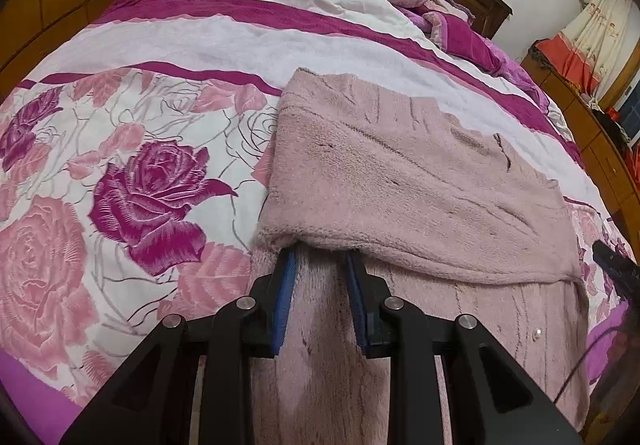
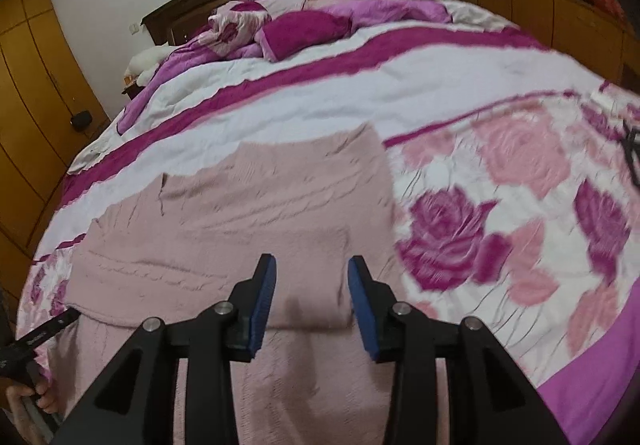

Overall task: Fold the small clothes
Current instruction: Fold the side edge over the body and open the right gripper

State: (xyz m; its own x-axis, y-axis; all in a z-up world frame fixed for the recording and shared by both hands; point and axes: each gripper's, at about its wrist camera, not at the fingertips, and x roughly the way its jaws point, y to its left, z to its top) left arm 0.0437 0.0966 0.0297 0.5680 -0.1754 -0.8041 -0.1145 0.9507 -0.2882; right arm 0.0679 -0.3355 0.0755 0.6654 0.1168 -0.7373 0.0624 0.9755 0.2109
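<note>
Left wrist, left claw point(image 1: 320, 261) parted under sweater point(image 1: 400, 181) hem

We are holding our left gripper point(image 1: 320, 257) low and pointing forward, its two blue-padded fingers point(image 1: 285, 297) spread apart with their tips tucked out of sight under a fold of cloth. We are keeping our right gripper point(image 2: 311, 265) raised a little and aimed forward too, its blue pads point(image 2: 262, 305) standing wide apart with nothing between them. At the lower left of the right wrist view, our left hand point(image 2: 28, 397) is gripping the other tool's handle.
</note>
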